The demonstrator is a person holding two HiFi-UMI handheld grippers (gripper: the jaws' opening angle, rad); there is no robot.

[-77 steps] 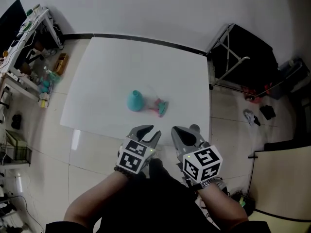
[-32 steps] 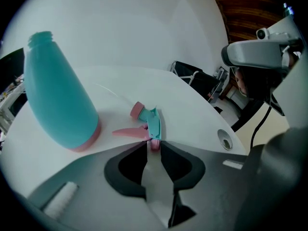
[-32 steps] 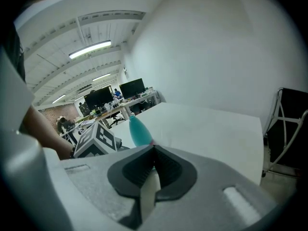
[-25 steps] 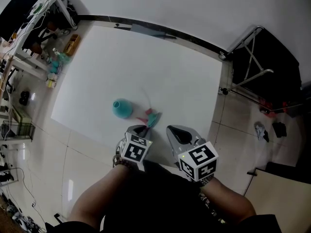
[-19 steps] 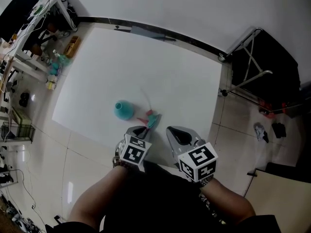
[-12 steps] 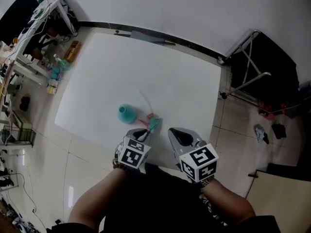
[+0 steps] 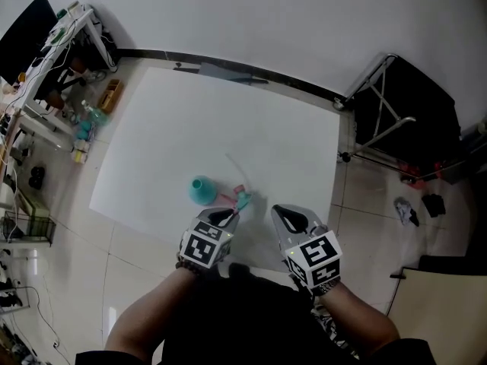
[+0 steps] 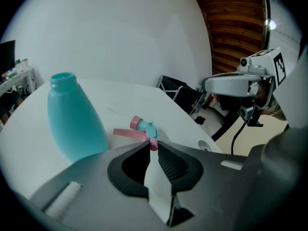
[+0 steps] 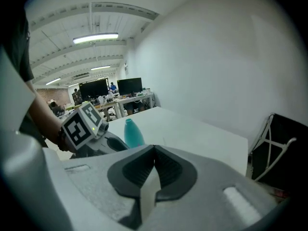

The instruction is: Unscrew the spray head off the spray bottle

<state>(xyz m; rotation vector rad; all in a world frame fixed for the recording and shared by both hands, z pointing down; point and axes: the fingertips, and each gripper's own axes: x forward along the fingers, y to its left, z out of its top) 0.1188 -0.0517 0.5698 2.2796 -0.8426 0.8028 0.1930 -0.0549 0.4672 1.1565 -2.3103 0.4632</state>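
The teal spray bottle (image 7: 202, 190) stands upright on the white table (image 7: 266, 128) with its neck open, seen large in the left gripper view (image 8: 74, 119). The pink-and-teal spray head (image 7: 240, 198) is off the bottle, just to its right, its thin dip tube (image 7: 230, 163) pointing away. My left gripper (image 8: 153, 146) is shut on the pink end of the spray head (image 8: 142, 129); in the head view the left gripper (image 7: 228, 215) sits at the table's near edge. My right gripper (image 7: 288, 217) is shut and holds nothing; the right gripper view (image 9: 154, 148) shows its jaws together.
A black folding stand (image 7: 396, 105) is to the right of the table. Cluttered shelves and desks (image 7: 53, 59) line the left side. The table's near edge lies right under both grippers, with tiled floor (image 7: 114, 249) around it.
Since three seconds ago both grippers have closed, the left one on the spray head. Over the last second the left gripper rose a little with the head; the right stayed put.
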